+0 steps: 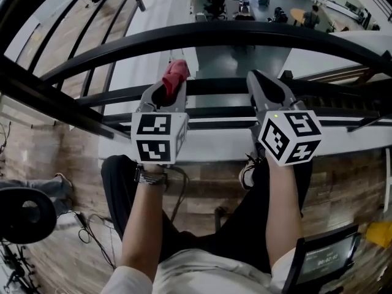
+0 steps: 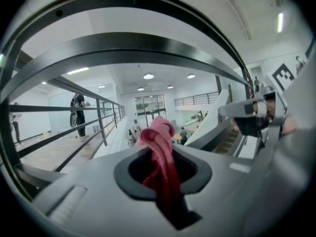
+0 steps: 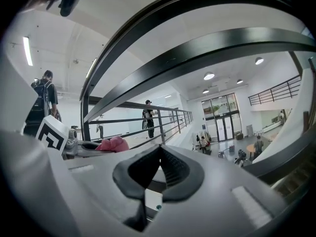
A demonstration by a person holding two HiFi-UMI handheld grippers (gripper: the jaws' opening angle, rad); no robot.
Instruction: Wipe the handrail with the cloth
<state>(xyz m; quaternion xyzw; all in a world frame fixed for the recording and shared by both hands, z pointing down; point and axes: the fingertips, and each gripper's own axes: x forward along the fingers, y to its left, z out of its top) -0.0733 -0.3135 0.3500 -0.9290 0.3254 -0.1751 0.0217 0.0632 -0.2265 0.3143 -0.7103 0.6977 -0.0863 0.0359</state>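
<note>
Head view: left gripper (image 1: 174,84) pinches the red cloth (image 1: 176,71) near the handrail (image 1: 245,35); right gripper (image 1: 262,79) closed, empty. I'd press the red cloth flat, then slide along steadily.

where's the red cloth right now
In the head view, left of centre: the red cloth is pinched in the left gripper, its bunched end poking out just under the curved black handrail, with the right gripper alongside to its right.
</note>
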